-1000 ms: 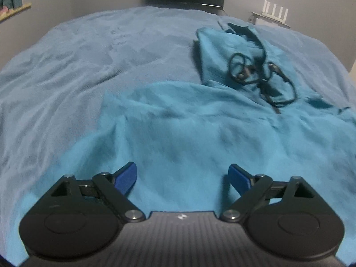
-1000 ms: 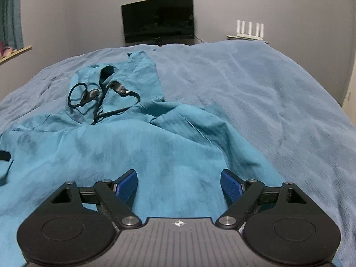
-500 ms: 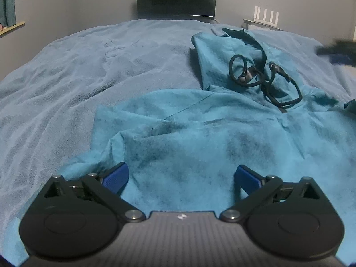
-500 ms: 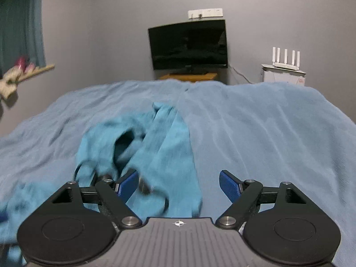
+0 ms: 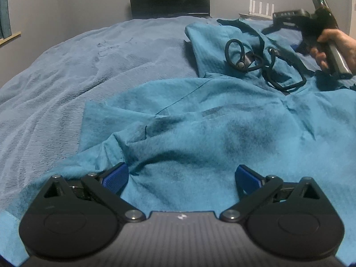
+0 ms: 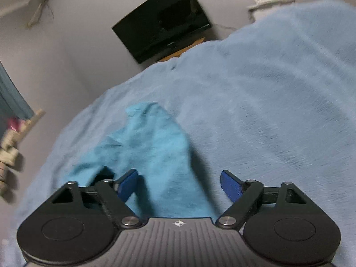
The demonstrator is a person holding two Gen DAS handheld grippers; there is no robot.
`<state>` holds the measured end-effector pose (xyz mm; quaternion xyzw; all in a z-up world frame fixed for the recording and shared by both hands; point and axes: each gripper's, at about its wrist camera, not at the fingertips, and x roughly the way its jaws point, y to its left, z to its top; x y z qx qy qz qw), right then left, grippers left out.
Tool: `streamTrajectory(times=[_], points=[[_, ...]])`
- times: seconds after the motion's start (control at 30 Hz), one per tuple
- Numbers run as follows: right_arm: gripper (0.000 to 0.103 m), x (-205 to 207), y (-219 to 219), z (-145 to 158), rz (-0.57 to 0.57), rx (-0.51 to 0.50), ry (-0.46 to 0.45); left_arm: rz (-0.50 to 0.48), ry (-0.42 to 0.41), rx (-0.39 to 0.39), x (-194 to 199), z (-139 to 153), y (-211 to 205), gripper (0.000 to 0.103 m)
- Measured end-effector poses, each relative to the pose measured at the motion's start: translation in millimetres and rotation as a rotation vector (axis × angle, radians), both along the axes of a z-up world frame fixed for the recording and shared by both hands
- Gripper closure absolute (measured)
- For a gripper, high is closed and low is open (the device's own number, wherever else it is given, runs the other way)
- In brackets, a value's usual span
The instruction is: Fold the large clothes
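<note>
Dim, cool indoor light here, flat and grainy, no glare anywhere, and the fisheye bends the room's edges into dark corners in both views. The left wrist view is fairly sharp up close, though the person's hand (image 5: 338, 46) at far right smears with motion. The right wrist view is tilted and streaked with blur, and the teal garment (image 6: 153, 146) throws a soft dark shadow onto the blue blanket (image 6: 278, 115) to its right.

Blue-blanketed bed (image 5: 93, 71) — a teal garment (image 5: 211, 133) lies rumpled on it
</note>
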<state>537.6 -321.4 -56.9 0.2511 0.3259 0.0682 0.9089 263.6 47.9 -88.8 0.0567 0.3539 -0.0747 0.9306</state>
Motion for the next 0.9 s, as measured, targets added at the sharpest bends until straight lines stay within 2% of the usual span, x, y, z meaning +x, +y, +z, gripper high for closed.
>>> streamTrajectory(times=[0.03,0.07,0.1,0.27,0.37,0.5,0.6,0.73,0.8,0.9], points=[[0.067,-0.7,1.7,2.2,0.018,0.028,-0.024,-0.002,-0.003,-0.001,-0.1,-1.1,-0.3,0.0],[0.08,-2.5,4.5,6.2,0.028,0.043,-0.047,-0.003,-0.005,-0.003,-0.3,-1.7,-0.4,0.0],[0.096,-6.2,9.0,11.0,0.046,0.045,-0.073,-0.004,-0.006,-0.005,0.2,-2.7,-0.7,0.0],[0.099,-56.1,29.1,57.3,0.223,0.034,-0.239,-0.008,-0.006,-0.021,0.9,-3.3,1.2,0.0],[0.1,-111.6,41.5,89.2,0.32,-0.022,-0.324,-0.012,-0.003,-0.025,0.4,-2.0,2.3,0.0],[0.1,-192.7,58.5,112.8,0.429,-0.073,-0.372,-0.001,-0.008,-0.062,-6.2,7.7,8.1,0.0],[0.1,-257.9,75.4,113.2,0.51,-0.159,-0.367,0.013,-0.011,-0.112,-16.6,20.2,16.9,0.0],[0.1,-338.1,93.6,93.9,0.585,-0.294,-0.311,0.079,-0.034,-0.186,-36.7,41.1,35.6,0.0],[0.1,-373.2,95.5,81.1,0.594,-0.345,-0.268,0.107,-0.042,-0.23,-48.1,51.2,45.8,0.0],[0.098,-409.9,95.8,60.1,0.572,-0.437,-0.212,0.134,-0.054,-0.245,-63.8,64.0,54.5,0.0]])
